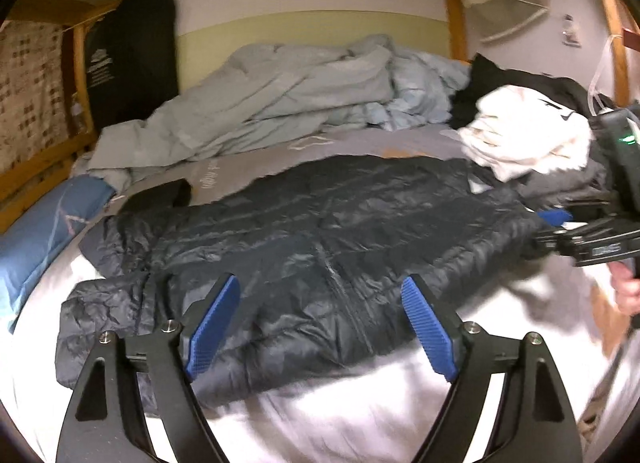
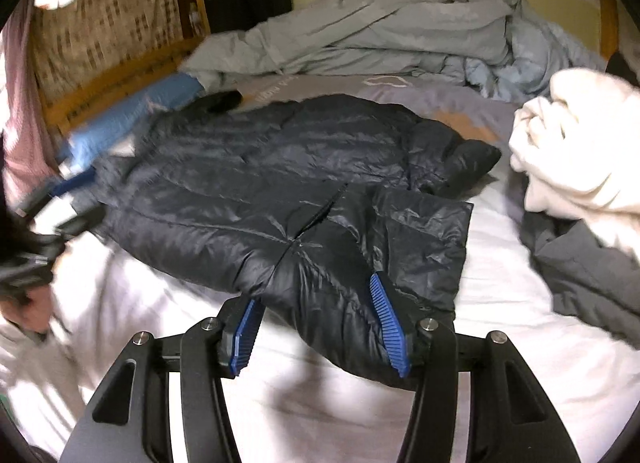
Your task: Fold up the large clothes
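On the white sheet (image 1: 320, 415) of the bed, a dark puffer jacket (image 1: 320, 231) lies spread flat. The left gripper (image 1: 320, 323) hovers above its near edge, jaws spread and empty. The right gripper (image 2: 316, 327) stands parted around the jacket's near corner, pads not pressing.

My bed's white sheet (image 1: 320, 415) carries the dark puffer jacket (image 1: 304, 243), crumpled pale-blue duvet (image 1: 280, 91), blue pillow (image 1: 36, 239), and a white-and-grey clothes pile (image 2: 576, 167).

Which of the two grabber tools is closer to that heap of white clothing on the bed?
Right. The right gripper hovers over the dark puffer jacket's end beside the white clothing heap. The left gripper hangs over the jacket's opposite end, farther away.
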{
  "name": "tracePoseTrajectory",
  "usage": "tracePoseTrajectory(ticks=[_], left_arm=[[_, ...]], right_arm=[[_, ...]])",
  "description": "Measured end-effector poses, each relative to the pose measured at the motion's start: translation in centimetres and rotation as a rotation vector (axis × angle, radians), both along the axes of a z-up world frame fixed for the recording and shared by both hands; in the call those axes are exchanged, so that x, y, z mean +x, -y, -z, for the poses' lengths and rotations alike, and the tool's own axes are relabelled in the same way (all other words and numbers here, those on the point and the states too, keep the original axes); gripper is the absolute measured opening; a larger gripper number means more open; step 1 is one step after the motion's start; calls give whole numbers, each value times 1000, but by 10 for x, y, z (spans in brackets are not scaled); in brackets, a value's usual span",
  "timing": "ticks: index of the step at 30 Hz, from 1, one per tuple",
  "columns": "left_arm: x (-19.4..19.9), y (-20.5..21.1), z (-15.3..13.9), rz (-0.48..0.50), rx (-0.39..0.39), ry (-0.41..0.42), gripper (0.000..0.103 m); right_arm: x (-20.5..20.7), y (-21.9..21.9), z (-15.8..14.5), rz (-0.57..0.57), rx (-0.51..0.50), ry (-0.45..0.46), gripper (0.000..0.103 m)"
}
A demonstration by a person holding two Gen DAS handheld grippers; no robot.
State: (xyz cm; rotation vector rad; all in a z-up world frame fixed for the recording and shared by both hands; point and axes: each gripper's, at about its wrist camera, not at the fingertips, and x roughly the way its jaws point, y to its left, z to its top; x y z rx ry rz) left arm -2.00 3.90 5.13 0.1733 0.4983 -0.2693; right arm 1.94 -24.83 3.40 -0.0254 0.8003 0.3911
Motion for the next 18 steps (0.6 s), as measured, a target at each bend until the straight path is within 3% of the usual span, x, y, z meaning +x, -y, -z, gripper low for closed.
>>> tracePoseTrajectory(ticks=[4,6,10,13,18], left_arm=[[20,6,-4,-8,25,3,82],[33,12,-3,-9,45,-17,83],[69,18,5,-21,19,-144,82],[92,23,15,-27,19,-215,81],[108,20,45,-100,73,-289,80]], right_arm=[[3,16,-19,-20,165,13,57],[3,27,-29,-4,230,51,63],[7,67,-52,105,359,136,69],[27,86,-55,274,261,135,70],[81,102,-24,384,204,51,60]])
